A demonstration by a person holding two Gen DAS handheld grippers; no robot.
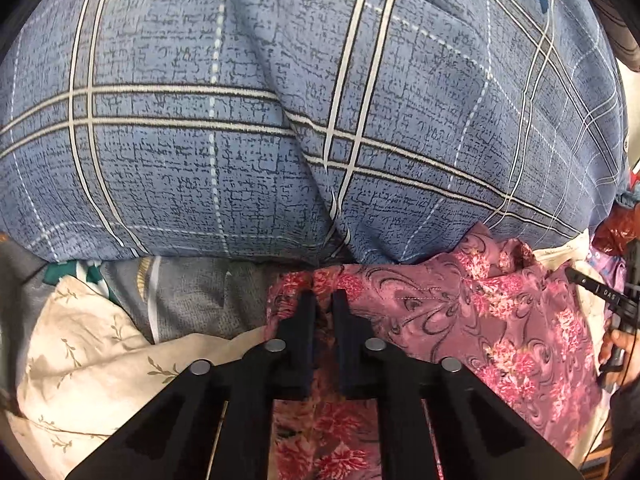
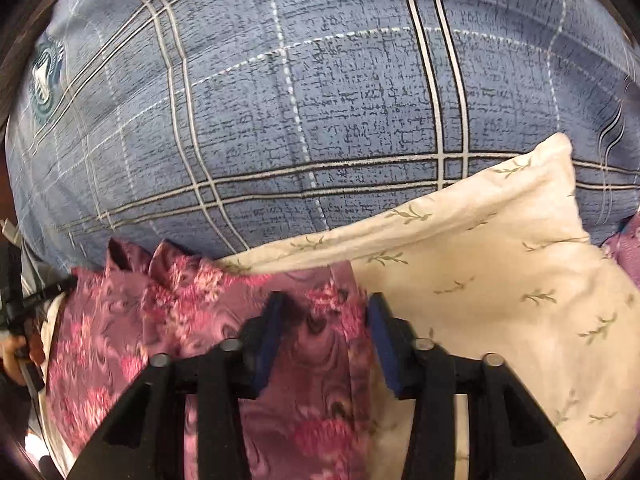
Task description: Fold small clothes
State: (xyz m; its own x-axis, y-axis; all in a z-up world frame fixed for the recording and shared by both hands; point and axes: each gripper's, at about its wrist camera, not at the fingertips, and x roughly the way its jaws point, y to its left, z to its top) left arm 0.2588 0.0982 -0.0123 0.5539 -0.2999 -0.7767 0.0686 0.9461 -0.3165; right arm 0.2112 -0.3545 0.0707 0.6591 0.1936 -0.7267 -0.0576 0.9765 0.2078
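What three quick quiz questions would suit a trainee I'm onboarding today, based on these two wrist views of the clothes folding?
1. True or false: the left gripper has its fingers nearly together on the pink floral cloth.
2. Multiple choice: in the right wrist view, what lies just right of the right gripper? A) a cream cloth with a leaf print B) a red towel C) a bare table
3. Fill in: the large surface behind the clothes is a blue ____ bedsheet.

Key: 1 true; 2 A; 3 plaid. The right gripper's jaws stand open, with the pink floral cloth between them.
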